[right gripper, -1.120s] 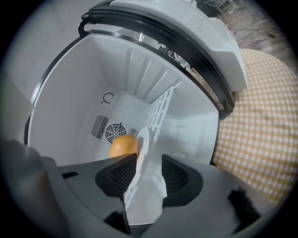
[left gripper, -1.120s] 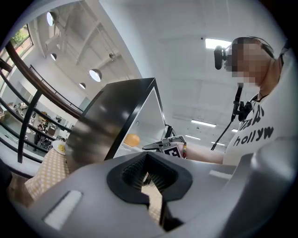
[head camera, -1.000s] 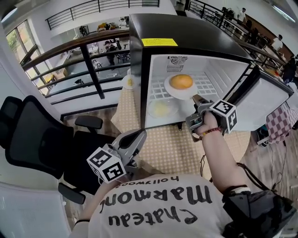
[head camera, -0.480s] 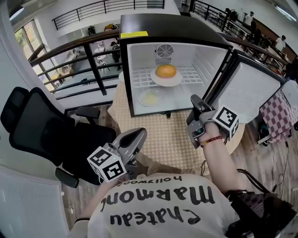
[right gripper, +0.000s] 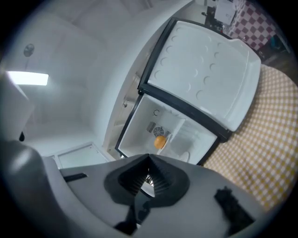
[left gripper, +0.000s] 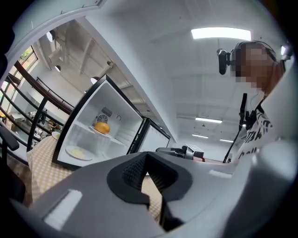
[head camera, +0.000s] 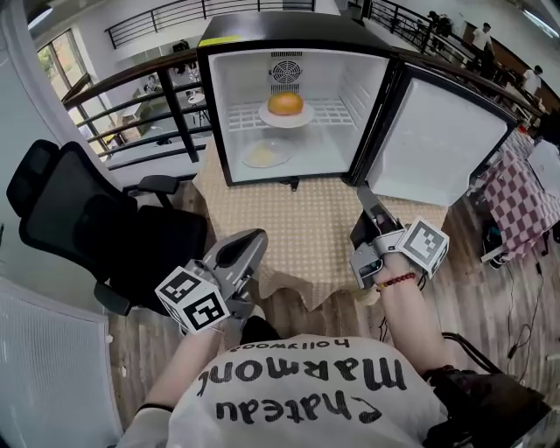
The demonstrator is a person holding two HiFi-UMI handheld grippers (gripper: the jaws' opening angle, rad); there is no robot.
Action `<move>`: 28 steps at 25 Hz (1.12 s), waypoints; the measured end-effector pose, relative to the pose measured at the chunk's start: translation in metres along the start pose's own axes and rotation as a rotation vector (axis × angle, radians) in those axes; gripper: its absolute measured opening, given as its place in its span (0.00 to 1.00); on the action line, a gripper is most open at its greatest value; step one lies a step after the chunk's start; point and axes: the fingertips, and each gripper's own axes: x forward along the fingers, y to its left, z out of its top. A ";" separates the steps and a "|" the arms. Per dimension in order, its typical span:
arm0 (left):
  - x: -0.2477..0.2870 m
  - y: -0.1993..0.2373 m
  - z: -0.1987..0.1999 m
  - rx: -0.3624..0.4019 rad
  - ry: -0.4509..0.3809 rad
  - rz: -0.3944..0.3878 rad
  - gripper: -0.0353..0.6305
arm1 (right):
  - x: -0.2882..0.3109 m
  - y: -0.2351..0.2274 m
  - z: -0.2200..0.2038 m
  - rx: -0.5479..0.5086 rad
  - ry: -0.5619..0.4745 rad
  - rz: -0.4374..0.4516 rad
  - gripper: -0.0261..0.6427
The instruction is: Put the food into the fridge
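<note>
Orange food (head camera: 285,102) on a white plate (head camera: 286,119) sits on the upper wire shelf of the open fridge (head camera: 289,31). A second plate (head camera: 265,156) lies on the fridge floor below. The left gripper (head camera: 252,241) and right gripper (head camera: 362,194), both closed and empty, are held near the bench's (head camera: 306,227) front edge.

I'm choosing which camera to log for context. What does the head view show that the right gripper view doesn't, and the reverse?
Head view only: the black office chair, the left gripper and the person's shirt. Right gripper view only: a ceiling light and a close look along the right gripper's shut jaws. Both: the open fridge, the orange food on its shelf, the door and the checked tablecloth.
</note>
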 end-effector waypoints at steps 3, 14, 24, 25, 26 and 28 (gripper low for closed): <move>-0.001 -0.021 -0.008 0.002 -0.020 0.029 0.06 | -0.033 -0.002 -0.003 -0.114 0.051 0.008 0.06; -0.013 -0.080 -0.060 -0.053 0.019 0.087 0.06 | -0.104 -0.010 -0.036 -0.218 0.156 0.055 0.06; -0.013 -0.092 -0.066 -0.052 0.027 0.091 0.06 | -0.122 -0.005 -0.038 -0.310 0.172 0.084 0.06; -0.013 -0.093 -0.067 -0.050 0.026 0.088 0.06 | -0.123 -0.003 -0.038 -0.323 0.168 0.086 0.06; -0.014 -0.093 -0.067 -0.049 0.024 0.087 0.06 | -0.124 -0.002 -0.038 -0.337 0.166 0.086 0.06; -0.016 -0.093 -0.069 -0.055 0.023 0.094 0.06 | -0.126 0.001 -0.038 -0.360 0.164 0.086 0.06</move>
